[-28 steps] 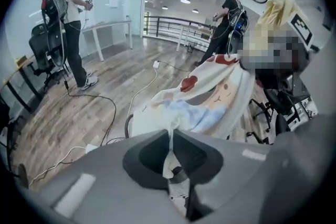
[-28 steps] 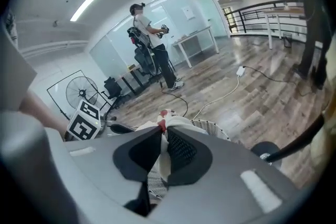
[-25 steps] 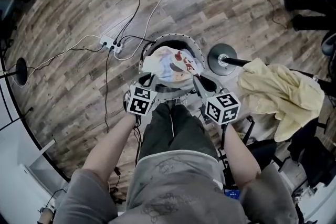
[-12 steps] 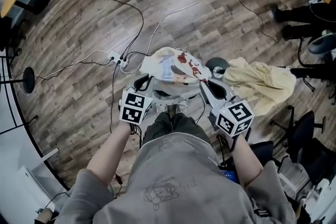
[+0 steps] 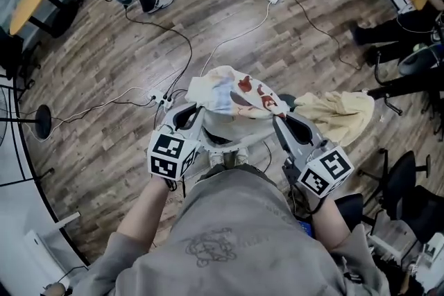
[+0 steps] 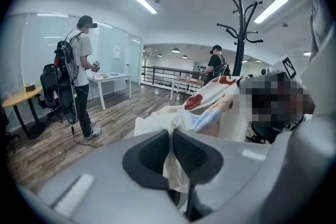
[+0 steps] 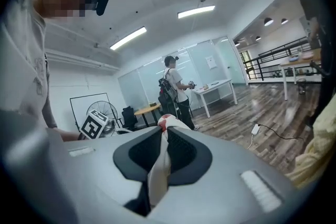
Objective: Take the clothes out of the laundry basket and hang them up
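- Wood-plank floor [image 5: 90, 59] open to the left and ahead; black and white cables [image 5: 182, 38] snaking across it to a white power strip [image 5: 161, 99].
- Right side crowded: pale yellow cloth [image 5: 338, 116] draped just beside the right gripper, black office chair [image 5: 397, 184] near the lower right edge, black stand bases and desk legs further out.
- Left edge: small round black stand base [image 5: 41, 123] on the floor, well apart from the hands.
- White garment with red and blue print [image 5: 232, 95] held up off the floor, spread between the two grippers directly in front of the torso.
- Left gripper [image 6: 172, 136] clamped on a bunched white edge of the garment, dark pads pressed against the cloth on both sides, a fold hanging below.
- Right gripper [image 7: 163, 136] likewise closed on a narrow strip of the same garment, a red patch showing just above the pads.
- Both forearms stretched forward and slightly apart from a grey shirt [image 5: 236, 232]; marker cubes [image 5: 167, 154] near the wrists, jaws angled inward toward the cloth.
- Tall black coat stand [image 6: 239, 34] upright beyond the garment in the left gripper view; standing person [image 6: 79, 76] by a white table [image 6: 113, 78] further back.
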`<state>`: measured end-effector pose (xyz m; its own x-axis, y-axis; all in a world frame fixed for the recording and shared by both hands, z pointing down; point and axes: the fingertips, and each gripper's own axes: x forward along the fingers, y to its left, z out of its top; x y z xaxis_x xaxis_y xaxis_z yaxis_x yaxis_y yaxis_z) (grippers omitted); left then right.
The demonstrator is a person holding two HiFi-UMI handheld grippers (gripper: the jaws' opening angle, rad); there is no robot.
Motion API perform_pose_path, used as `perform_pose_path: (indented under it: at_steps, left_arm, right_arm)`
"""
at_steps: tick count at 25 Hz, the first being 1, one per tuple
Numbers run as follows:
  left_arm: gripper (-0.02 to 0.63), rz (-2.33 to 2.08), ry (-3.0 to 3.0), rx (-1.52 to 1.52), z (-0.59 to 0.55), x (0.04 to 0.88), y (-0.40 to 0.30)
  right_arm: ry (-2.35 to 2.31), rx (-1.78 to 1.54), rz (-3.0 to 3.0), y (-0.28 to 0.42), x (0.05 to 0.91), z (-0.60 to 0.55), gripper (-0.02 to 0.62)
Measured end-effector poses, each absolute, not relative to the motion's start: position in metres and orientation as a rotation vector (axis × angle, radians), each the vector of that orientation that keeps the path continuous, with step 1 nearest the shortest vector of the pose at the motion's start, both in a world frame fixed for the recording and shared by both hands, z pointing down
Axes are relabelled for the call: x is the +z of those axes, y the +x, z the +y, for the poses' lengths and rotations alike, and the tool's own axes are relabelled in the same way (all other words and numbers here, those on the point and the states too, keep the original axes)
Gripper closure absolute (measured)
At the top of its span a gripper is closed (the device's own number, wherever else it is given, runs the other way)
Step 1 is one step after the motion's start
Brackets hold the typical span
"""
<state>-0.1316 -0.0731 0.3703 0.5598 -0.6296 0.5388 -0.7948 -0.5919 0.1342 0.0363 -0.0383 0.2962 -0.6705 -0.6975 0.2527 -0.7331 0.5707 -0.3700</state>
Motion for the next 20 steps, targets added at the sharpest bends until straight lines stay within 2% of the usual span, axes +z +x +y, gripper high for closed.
perform_pose_path:
  at_steps: [13, 20]
  left_arm:
    - [0.577, -1.11, 2.599, 0.552, -0.088, 0.29, -0.124]
    - [0.577, -0.993, 2.782, 0.409, -0.1, 0.223, -0.091]
  right_arm:
    - [1.365, 0.59, -2.763, 0.04, 0.226, -0.028, 0.548]
    - [1.514, 0.362, -2.819, 0.066, 0.155, -0.016, 0.548]
